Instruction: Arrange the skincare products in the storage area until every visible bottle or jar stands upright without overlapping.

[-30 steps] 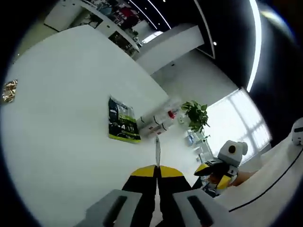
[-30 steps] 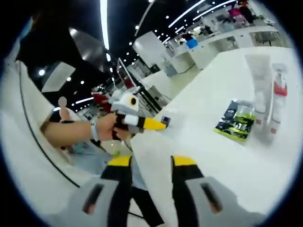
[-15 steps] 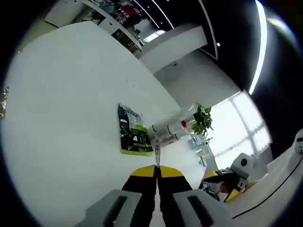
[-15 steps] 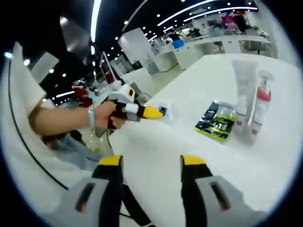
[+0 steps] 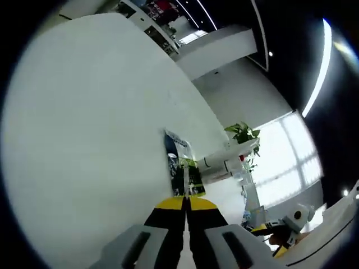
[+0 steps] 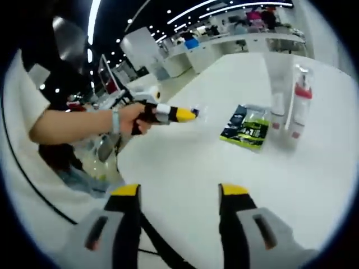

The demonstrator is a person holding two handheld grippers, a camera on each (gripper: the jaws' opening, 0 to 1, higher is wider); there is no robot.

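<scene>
Sachet (image 5: 184, 177) pinched in left jaws; right jaws apart.

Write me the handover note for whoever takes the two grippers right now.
Left gripper: shut, holding nothing that I can make out, aimed at the sachet; it also shows in the right gripper view.
Right gripper: open, empty, held back over the near table.
Things: the flat green-and-dark sachet lies on the white table; beside it stand a white tube and a red-collared pump bottle, both upright and apart.
Done: the two bottles already stand.
Left: whether the sachet needs placing; nothing gripped yet.
</scene>
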